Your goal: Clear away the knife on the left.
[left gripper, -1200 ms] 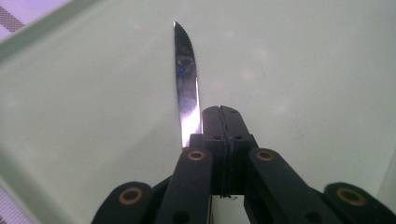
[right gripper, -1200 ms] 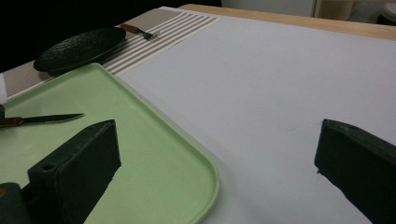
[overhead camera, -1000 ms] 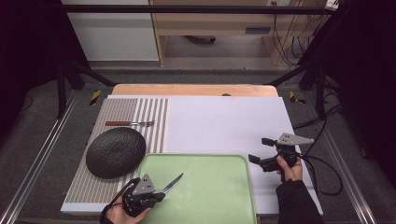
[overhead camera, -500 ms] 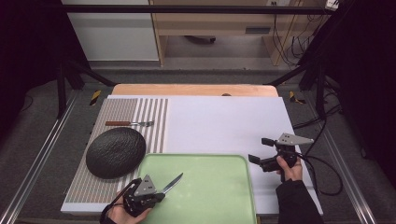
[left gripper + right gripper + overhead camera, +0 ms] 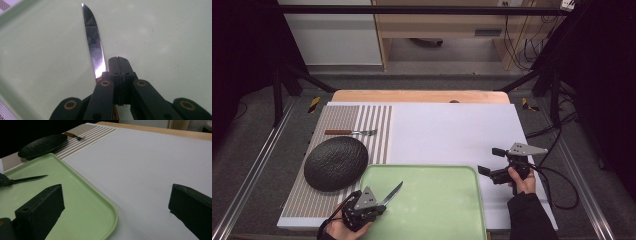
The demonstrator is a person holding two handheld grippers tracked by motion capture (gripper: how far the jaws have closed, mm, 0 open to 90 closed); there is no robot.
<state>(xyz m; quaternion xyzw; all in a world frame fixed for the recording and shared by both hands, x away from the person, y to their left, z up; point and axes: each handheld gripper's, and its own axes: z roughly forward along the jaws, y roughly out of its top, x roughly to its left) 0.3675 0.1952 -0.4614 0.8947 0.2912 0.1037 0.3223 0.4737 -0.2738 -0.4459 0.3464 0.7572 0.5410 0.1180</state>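
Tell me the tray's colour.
Pale green tray, clearest in the high view.

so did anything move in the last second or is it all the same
Nothing visibly changed. The left tool stays shut on the knife, blade over the green tray. The right tool stays open above the white mat. Black plate and fork lie where they were.

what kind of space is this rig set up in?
Likely a lab or workshop recording station, not a home dining room. A metal frame rings the table, cables hang behind it, and the tray, plate and fork look staged for data collection.
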